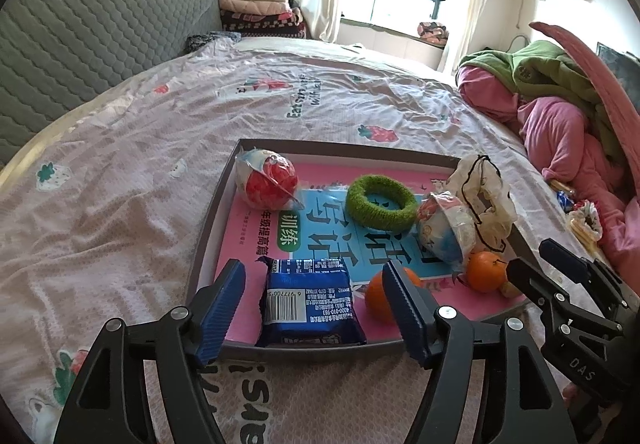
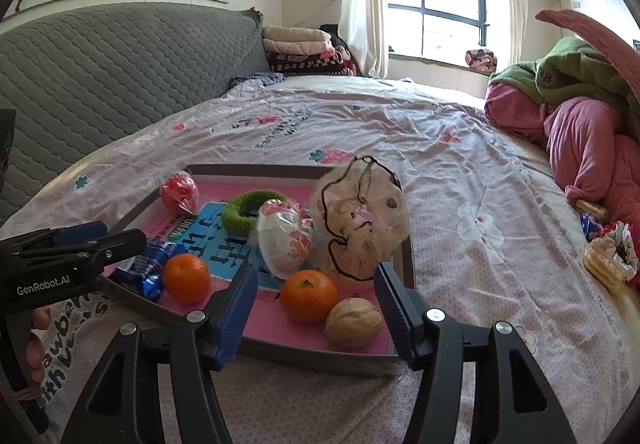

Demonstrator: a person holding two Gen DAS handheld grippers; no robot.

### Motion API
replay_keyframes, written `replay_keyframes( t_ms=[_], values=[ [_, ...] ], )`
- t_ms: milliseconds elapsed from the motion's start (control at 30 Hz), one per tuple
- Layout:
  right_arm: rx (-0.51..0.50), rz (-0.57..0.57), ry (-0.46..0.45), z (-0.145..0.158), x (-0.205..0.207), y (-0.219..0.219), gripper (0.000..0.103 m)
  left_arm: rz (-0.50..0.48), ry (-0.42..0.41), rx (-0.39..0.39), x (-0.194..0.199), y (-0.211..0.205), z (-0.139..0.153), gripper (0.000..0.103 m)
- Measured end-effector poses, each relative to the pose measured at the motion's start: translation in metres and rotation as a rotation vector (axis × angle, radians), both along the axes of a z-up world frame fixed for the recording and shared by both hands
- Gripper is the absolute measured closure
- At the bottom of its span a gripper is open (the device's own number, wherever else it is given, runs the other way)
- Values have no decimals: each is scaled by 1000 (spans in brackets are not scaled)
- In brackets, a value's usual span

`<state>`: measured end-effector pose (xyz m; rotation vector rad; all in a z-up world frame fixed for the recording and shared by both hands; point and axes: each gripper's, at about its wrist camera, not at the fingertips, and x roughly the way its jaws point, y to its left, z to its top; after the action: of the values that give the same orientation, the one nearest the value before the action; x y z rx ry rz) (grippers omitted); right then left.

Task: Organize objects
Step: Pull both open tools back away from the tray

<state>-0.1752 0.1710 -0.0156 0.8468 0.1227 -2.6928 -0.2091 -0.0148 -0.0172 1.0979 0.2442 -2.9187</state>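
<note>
A grey tray (image 1: 208, 228) (image 2: 320, 358) with a pink book in it lies on the bed. In it are a blue snack packet (image 1: 310, 304) (image 2: 150, 268), two oranges (image 1: 485, 271) (image 2: 308, 295), a walnut (image 2: 353, 322), a green hair ring (image 1: 380, 202) (image 2: 250, 210), a red wrapped ball (image 1: 268, 184) (image 2: 180, 191), a white wrapped ball (image 1: 444, 230) (image 2: 285, 240) and a sheer scrunchie (image 1: 486, 196) (image 2: 360, 220). My left gripper (image 1: 314, 310) is open around the blue packet, empty. My right gripper (image 2: 316, 318) is open at the tray's near edge, astride an orange and the walnut.
A pink and green heap of clothes (image 1: 560, 104) (image 2: 580, 132) lies at the right. Small snacks and a scrunchie (image 2: 608, 256) (image 1: 580, 220) lie beside it. A grey quilted headboard (image 1: 80, 36) stands at the left. Folded blankets (image 2: 304, 48) are at the back.
</note>
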Motion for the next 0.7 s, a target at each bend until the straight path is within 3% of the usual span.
replay_keyframes(
  t_ms=[467, 600, 700],
  values=[
    [-30, 36, 102, 26, 40, -14, 36, 24, 41, -24, 32, -7, 24, 29],
    [-43, 18, 120, 27, 60, -13, 26, 32, 52, -35, 48, -7, 28, 28],
    [-34, 11, 101, 23, 71, -12, 25, 30, 45, -50, 61, -4, 25, 26]
  ],
)
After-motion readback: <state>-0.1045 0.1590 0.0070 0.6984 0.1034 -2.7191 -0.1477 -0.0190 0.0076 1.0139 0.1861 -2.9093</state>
